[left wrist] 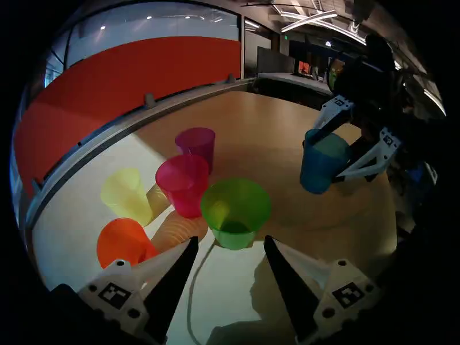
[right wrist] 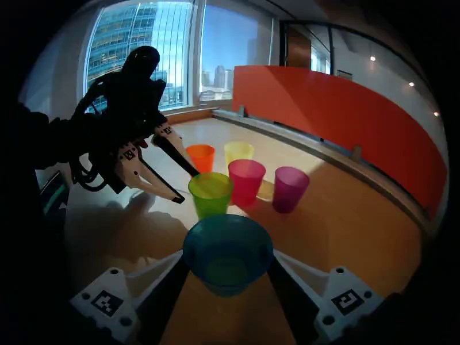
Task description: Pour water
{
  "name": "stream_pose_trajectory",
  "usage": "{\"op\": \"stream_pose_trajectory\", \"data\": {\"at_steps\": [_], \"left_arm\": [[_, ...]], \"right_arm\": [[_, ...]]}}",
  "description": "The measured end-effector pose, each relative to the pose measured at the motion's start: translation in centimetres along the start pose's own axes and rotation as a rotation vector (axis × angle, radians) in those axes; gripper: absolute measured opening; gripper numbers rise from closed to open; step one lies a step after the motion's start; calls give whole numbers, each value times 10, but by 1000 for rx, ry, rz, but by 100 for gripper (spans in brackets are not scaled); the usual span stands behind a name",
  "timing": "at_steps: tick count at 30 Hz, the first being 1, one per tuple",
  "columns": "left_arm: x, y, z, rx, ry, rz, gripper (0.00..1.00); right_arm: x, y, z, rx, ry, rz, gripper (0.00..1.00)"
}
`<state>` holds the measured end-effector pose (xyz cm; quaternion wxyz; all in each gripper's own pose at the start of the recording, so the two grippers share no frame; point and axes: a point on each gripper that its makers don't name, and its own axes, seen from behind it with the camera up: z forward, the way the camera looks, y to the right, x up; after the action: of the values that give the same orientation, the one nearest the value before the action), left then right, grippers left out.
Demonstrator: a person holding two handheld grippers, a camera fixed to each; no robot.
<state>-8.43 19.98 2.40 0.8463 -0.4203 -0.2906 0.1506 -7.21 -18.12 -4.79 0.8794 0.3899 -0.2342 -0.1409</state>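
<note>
the right gripper (right wrist: 227, 263) clasps the blue plastic cup (right wrist: 227, 244) mid-wall, near the green cup (right wrist: 210, 194). light, thin, squashable, i judge: squeeze gently below the rim. the left gripper (left wrist: 230, 242) gapes empty.

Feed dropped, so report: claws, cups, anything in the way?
Right claw shut on blue cup. Left claw open, facing green cup. Pink cup close beside green cup.

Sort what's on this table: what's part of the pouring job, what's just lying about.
In the job: blue cup, gripped by the right tongs; green cup, likely the receiver, ahead of the open left tongs.
Lying about: pink cup, purple cup, yellow cup, orange cup.
</note>
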Motion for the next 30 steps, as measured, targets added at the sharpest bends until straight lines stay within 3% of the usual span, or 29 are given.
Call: {"op": "stream_pose_trajectory", "data": {"at_steps": [13,30], "left_arm": [[7,3,20,-13,-28,12,85],[17,4,41,-14,-34,14,85]], "right_arm": [[20,13,-23,-36,36,-5,90],[18,16,-31,-49,37,-7,90]]}}
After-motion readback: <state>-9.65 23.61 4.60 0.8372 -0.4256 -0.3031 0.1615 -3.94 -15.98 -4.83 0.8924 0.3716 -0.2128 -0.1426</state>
